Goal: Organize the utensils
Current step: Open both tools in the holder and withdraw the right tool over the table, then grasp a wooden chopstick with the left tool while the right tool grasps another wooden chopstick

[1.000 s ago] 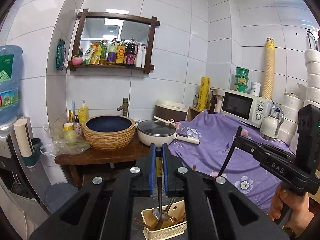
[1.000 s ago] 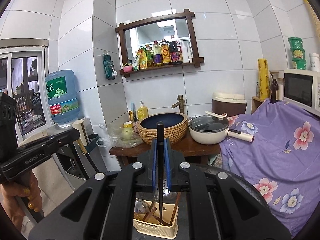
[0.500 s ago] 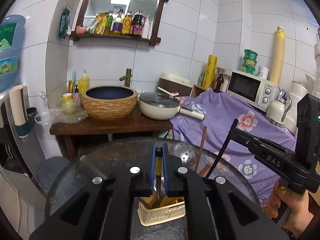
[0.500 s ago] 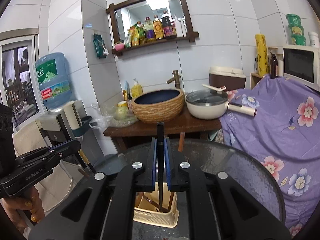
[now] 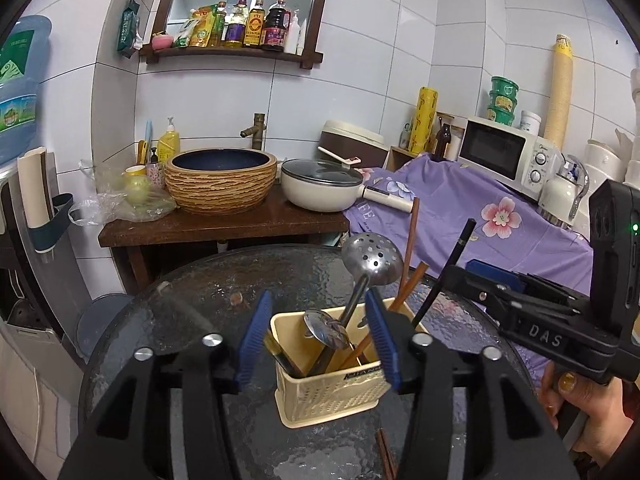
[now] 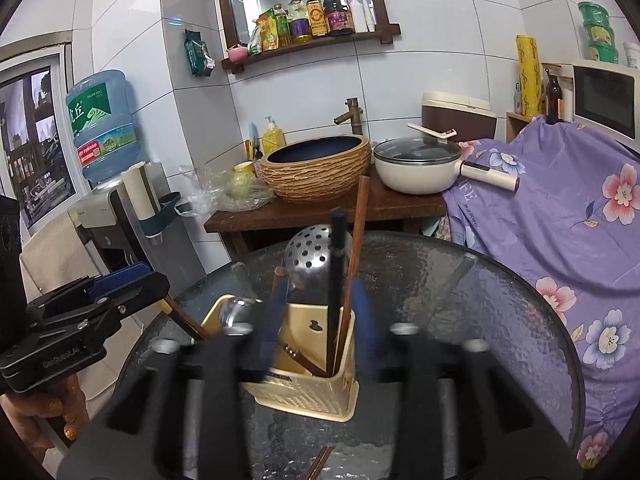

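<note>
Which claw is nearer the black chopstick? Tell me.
Right. Both claws' jaws have just been opening: the right claw straddles the black chopstick; the left claw flanks the spoon at the basket's other end.

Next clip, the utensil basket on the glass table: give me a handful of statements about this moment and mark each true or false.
1. The cream basket stands on the glass table. True.
2. The perforated ladle lies flat on the table. False: it stands in the basket, bowl end up.
3. The left gripper is clamped on a utensil. False: its jaws have just been opening and stand apart either side of the basket, pressing on nothing.
4. The right gripper is open. True: its jaws have just been opening, with the black chopstick standing free between them in the basket.
5. The pan has no lid. False: a glass lid covers it.
</note>
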A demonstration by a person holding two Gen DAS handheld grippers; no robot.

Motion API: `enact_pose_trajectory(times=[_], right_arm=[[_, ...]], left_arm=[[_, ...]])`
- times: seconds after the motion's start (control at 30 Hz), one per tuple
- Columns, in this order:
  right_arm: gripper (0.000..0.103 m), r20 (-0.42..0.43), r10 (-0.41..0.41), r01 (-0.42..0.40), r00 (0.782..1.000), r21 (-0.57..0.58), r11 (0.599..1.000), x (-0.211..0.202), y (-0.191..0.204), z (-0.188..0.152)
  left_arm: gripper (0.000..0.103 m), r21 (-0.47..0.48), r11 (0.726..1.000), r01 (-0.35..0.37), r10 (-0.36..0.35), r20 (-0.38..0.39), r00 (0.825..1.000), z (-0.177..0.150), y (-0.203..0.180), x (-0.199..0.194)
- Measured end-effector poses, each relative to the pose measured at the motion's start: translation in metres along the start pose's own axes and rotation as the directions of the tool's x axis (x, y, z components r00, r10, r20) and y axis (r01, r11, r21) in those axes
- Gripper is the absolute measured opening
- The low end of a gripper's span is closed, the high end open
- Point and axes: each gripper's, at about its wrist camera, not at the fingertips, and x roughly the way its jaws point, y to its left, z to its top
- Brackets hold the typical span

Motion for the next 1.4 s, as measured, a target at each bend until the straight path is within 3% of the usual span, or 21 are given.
enact_pose_trajectory(times=[0.13, 0.3, 0.4, 0.5, 0.7, 0.9, 1.07, 1.4], right_arm=[[0.056, 0.023, -0.021, 0.022, 1.0, -0.044, 0.999, -0.013, 0.005, -0.015], [0.057, -0.021, -0.054, 0.053, 0.998, -0.062, 0.997, -0.033, 0.005, -0.048], [0.057, -0.077, -0.058, 0.053, 0.995, -0.061, 0.997, -0.044, 0.006, -0.081], [0.057, -0.14, -0.06, 0.052, 0.988, -0.063, 0.997, -0.054, 0.01, -0.118], [0.057, -0.241, -0.024, 0.009, 0.97, -0.062, 0.998, -0.078, 0.03, -0.194], [0.057, -0.313, 0.002, -0.018, 0.95, -0.048, 0.999, -0.098, 0.051, -0.25], [0.057, -0.349, -0.01, -0.019, 0.937, -0.08, 0.997, -0.11, 0.064, -0.278], [0.05, -0.39, -0.042, 0.007, 0.92, -0.089, 0.996, -0.107, 0.073, -0.297]], left_arm=[[0.066, 0.004, 1.0, 0.005, -0.006, 0.049, 0.999, -0.015, -0.003, -0.022], [0.08, 0.044, 0.999, 0.012, -0.015, 0.073, 0.997, -0.045, -0.012, -0.054], [0.081, 0.066, 0.998, 0.007, -0.01, 0.041, 0.999, -0.077, -0.015, -0.067], [0.081, 0.087, 0.996, 0.004, 0.001, -0.049, 0.999, -0.116, -0.014, -0.072], [0.077, 0.036, 0.999, 0.029, -0.021, -0.196, 0.98, -0.18, -0.009, -0.083], [0.07, 0.075, 0.996, 0.047, -0.026, -0.26, 0.965, -0.217, -0.023, -0.093], [0.061, 0.095, 0.995, 0.043, -0.013, -0.292, 0.956, -0.236, -0.031, -0.096], [0.051, 0.129, 0.99, 0.058, -0.013, -0.323, 0.946, -0.255, -0.047, -0.098]])
